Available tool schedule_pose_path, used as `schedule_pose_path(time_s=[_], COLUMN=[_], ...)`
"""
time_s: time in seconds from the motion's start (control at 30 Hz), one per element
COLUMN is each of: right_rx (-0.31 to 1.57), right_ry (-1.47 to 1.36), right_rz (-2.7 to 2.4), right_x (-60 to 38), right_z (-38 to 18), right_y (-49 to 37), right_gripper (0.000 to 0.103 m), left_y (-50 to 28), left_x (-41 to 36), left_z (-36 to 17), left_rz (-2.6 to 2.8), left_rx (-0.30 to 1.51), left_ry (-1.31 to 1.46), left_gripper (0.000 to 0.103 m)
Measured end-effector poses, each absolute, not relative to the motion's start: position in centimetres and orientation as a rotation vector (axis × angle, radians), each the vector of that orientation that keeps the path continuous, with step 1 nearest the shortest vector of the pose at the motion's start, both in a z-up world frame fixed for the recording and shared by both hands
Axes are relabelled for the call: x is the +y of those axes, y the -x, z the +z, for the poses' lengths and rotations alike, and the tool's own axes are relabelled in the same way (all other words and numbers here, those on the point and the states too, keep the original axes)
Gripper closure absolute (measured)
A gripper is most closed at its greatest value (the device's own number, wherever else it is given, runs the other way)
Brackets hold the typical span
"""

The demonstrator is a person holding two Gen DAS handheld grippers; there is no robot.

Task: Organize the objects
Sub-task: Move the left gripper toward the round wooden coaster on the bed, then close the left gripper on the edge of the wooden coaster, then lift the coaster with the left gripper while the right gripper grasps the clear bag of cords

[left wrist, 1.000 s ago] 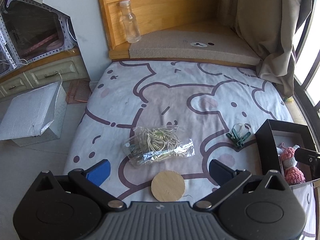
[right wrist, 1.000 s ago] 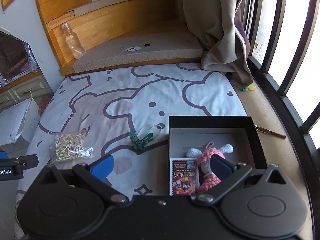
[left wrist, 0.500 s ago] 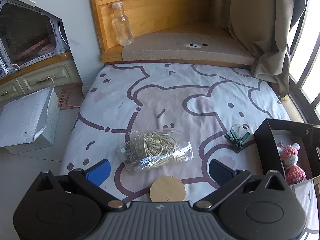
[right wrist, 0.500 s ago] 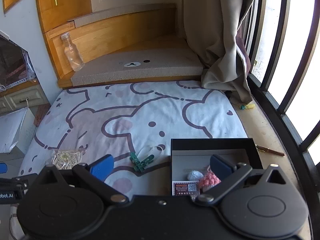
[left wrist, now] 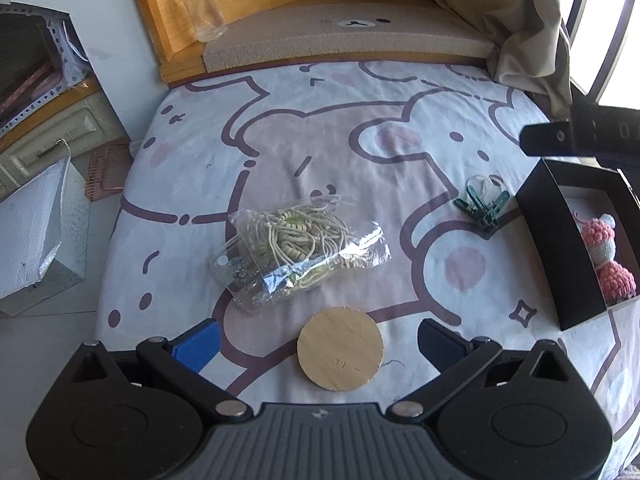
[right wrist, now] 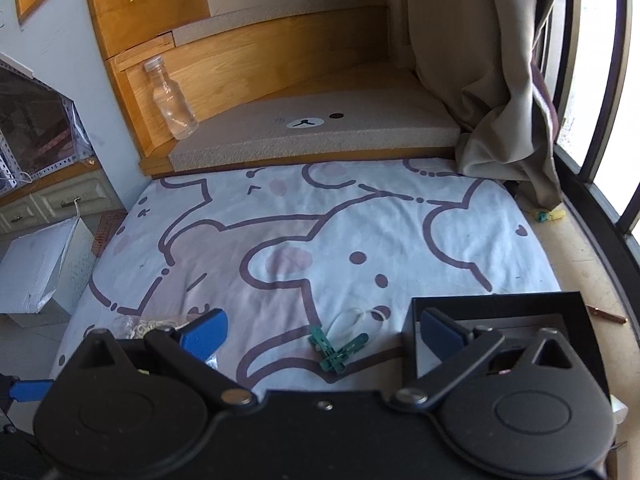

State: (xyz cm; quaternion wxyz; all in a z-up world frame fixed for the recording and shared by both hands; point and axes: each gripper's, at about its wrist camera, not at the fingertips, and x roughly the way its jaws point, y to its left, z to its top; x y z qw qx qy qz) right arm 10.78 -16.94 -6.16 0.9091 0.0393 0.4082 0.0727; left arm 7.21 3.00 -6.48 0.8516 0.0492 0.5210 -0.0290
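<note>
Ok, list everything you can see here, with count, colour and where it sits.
bedsheet: one, white with a bear print, under everything
bag of cords: one, clear with beige cords, middle of sheet
wooden disc: one, tan, just ahead of the left gripper
clothes pegs: a small cluster, green, left of the box
box: one, black, open, right edge of sheet
crochet toy: one, pink, inside box
bottle: one, clear, on wooden ledge
curtain: one, beige, by window
left gripper: open, empty
right gripper: open, empty

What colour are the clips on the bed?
Green clips, clearest in the left wrist view.
</note>
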Motion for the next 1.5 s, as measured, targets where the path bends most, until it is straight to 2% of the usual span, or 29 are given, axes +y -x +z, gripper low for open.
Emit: schedule_pose_path(time_s=[0.53,0.63,0.73,0.77,1.2,1.33,1.5], right_rx=[0.943,0.962,0.976,0.980,0.972,0.905,0.891], right_ry=[-0.150,-0.169,-0.179,-0.179,-0.174,-0.141,-0.094], right_rz=[0.253,0.277,0.302,0.310,0.269,0.201,0.192], right_x=[-13.2,-12.5,-11.5,-11.2,-8.3,-7.9,-7.0], right_z=[-9.7,-10.2,-10.7,-10.9,-12.9,-13.0,-13.9], right_y=[-15.0,-15.6,-16.1,-16.2,-18.3,-19.4,-20.5], right_gripper=[0.000,0.000,0.000,0.000,0.000,0.008,0.009], left_y=[-8.5,-8.9,-8.9,-8.9,-9.3,-9.6,-10.0], left_x=[1.5,1.6,1.5,1.5,7.0,8.1,6.6], left_z=[-12.0,-12.5,-13.1,-13.2,-12.2,-11.4,-11.5], left_rz=[-0.131,-0.122,-0.133,-0.141,0.013,0.044,0.003], left_rx=[1.228,1.229,1.245,1.248,1.254,1.240,1.255], left_ry=[-0.197,-0.194,-0.205,-0.202,-0.035,0.078,0.091], left_gripper=[0.008,0.016,0.035,0.036,0.036,0.036,0.036])
